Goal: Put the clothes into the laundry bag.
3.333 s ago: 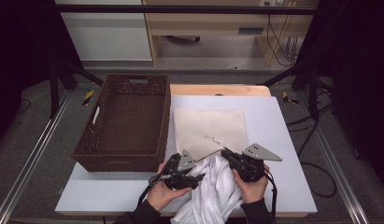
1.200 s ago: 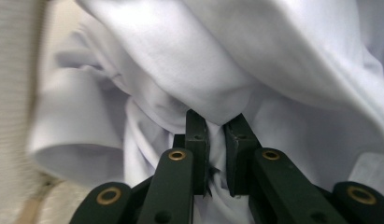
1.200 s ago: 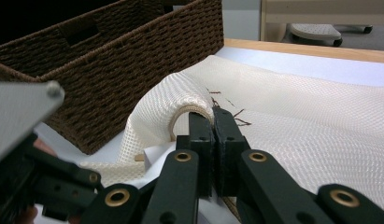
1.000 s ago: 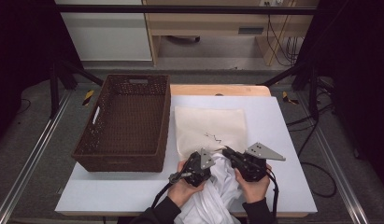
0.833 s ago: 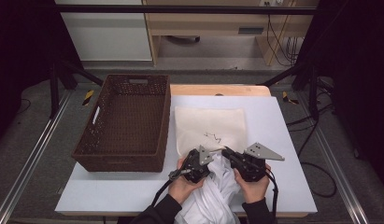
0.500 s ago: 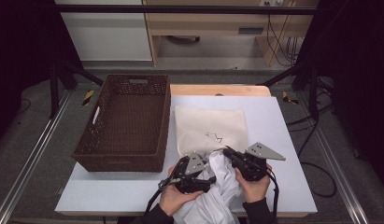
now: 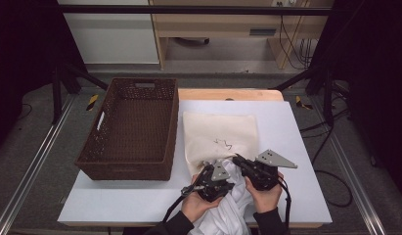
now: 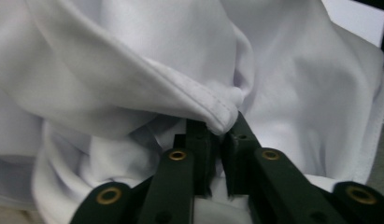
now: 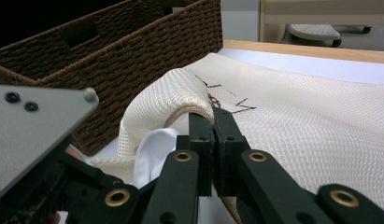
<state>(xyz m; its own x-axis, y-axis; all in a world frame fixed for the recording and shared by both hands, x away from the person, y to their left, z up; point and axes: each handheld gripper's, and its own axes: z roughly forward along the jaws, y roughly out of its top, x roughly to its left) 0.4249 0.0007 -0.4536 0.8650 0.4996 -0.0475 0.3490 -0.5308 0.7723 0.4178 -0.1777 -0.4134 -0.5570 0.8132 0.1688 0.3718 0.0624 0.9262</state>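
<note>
A cream mesh bag [image 7: 220, 132] lies flat on the white table, its near edge lifted. My right gripper [image 7: 236, 158] is shut on that edge [image 9: 212, 114]; the bag [image 9: 297, 116] spreads beyond it. A crumpled white garment [image 7: 233, 208] trails from the bag's mouth over the table's front edge. My left gripper [image 7: 230, 185] sits against it from the left. Its jaws have just been closing and now pinch a stitched hem of the garment [image 8: 133, 60] at their tips [image 8: 221, 128]. White cloth [image 9: 152, 149] shows under the lifted bag edge.
An empty brown wicker basket [image 7: 171, 127] stands on the table's left half, right beside the bag. The white table [image 7: 296, 142] runs to the right of the bag. The left gripper's grey plate [image 9: 35, 126] is close to my right gripper.
The left gripper drew back to the left half a second ago, then came right again onto the white garment by the bag's mouth. The right gripper kept still on the bag edge.
</note>
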